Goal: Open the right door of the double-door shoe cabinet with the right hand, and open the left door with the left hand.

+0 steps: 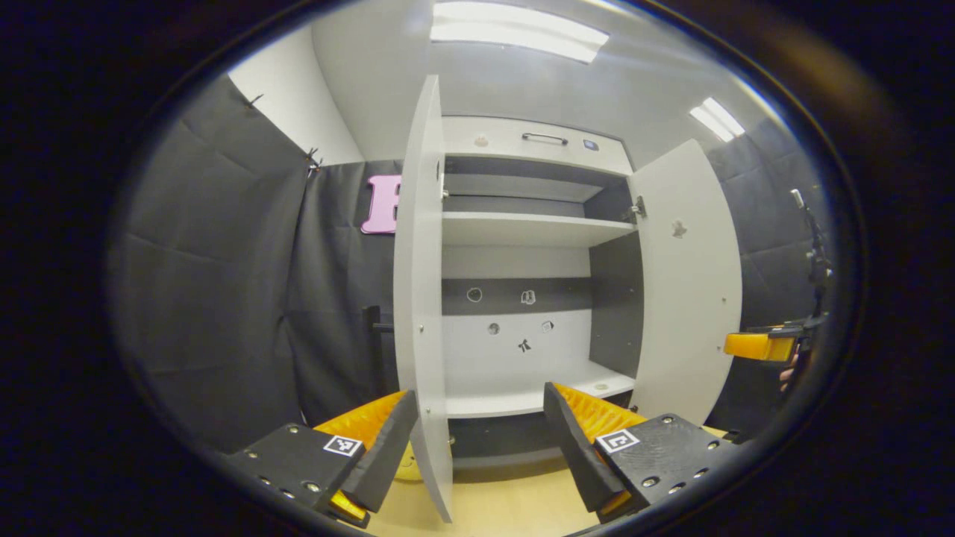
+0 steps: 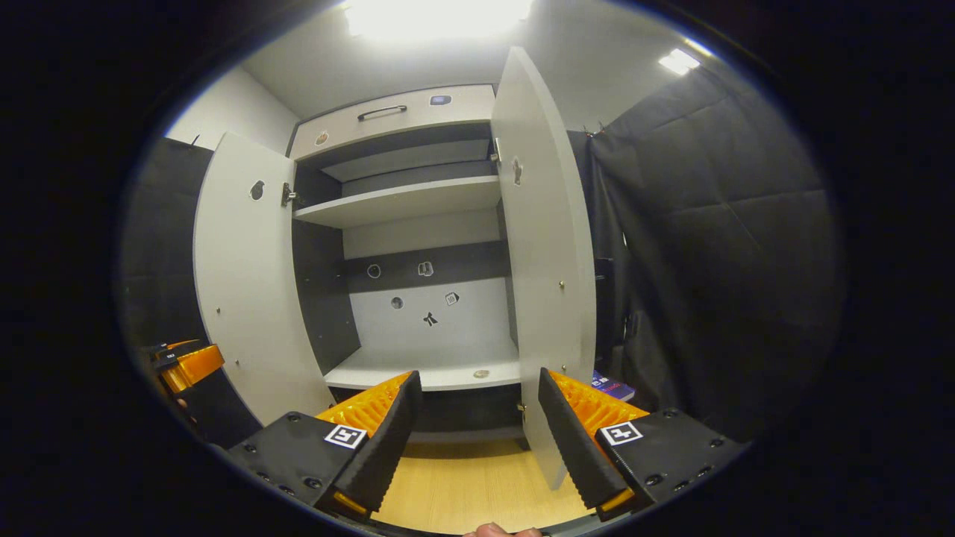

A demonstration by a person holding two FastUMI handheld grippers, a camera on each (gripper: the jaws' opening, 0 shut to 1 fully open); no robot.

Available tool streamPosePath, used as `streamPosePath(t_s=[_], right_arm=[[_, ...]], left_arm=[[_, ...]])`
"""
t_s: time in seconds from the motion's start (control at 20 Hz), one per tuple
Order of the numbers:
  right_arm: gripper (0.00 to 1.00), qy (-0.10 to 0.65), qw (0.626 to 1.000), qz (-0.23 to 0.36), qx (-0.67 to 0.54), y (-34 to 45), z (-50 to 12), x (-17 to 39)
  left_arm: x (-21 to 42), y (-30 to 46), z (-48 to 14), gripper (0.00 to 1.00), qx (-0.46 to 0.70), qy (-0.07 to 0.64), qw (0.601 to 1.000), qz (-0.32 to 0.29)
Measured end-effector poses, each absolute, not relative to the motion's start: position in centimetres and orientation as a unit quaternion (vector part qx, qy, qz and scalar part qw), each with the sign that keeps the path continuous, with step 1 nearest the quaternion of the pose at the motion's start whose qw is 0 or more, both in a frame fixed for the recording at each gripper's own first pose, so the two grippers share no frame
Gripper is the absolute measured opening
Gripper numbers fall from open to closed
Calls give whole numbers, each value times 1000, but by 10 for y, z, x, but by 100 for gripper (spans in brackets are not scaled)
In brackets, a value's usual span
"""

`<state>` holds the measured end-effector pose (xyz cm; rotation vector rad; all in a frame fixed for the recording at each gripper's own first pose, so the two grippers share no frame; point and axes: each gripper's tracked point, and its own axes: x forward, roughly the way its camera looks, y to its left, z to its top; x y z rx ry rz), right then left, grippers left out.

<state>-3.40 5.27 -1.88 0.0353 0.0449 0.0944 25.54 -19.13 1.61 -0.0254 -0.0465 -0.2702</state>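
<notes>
We hold the left gripper [image 1: 479, 440] wide astride the pale grey left door [image 1: 421, 298] edge and the right gripper [image 2: 476, 436] wide beside the swung-out right door [image 2: 548, 268], neither gripping, seemingly because both doors stand open.

light wood floor [image 2: 477, 485] under the shoe cabinet [image 2: 418, 224], pale bottom shelf [image 2: 418, 369] holding one small round thing [image 2: 481, 374], upper shelf [image 2: 395, 201] bare

Both doors stand wide: the left door [image 1: 419, 298] blocks at 11 o'clock, the right door [image 1: 690, 283] at 2, leaving the cabinet's bare lower shelf [image 1: 537, 391] reachable at 12.
</notes>
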Motion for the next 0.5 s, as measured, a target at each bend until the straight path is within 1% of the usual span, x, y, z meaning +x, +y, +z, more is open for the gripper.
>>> streamPosePath(t_s=[0.1, 0.2, 0.25, 0.35, 0.45, 0.5], right_arm=[[98, 24, 998, 49, 16, 56, -20, -31], [98, 25, 998, 53, 22, 59, -21, -27], [98, 24, 998, 55, 25, 60, -23, -27], [98, 27, 998, 57, 30, 60, -26, -28], [98, 36, 996, 73, 29, 66, -29, -27], [98, 39, 996, 76, 27, 67, -31, -26]], left_arm=[[256, -192, 14, 99, -10, -22, 991, -134], [256, -191, 12, 98, -13, -21, 991, -130], [256, -192, 12, 99, -14, -22, 991, -128], [257, -190, 13, 99, -14, -25, 992, -120], [257, -187, 13, 99, -12, -27, 993, -113], [256, -187, 14, 98, -12, -30, 993, -111]])
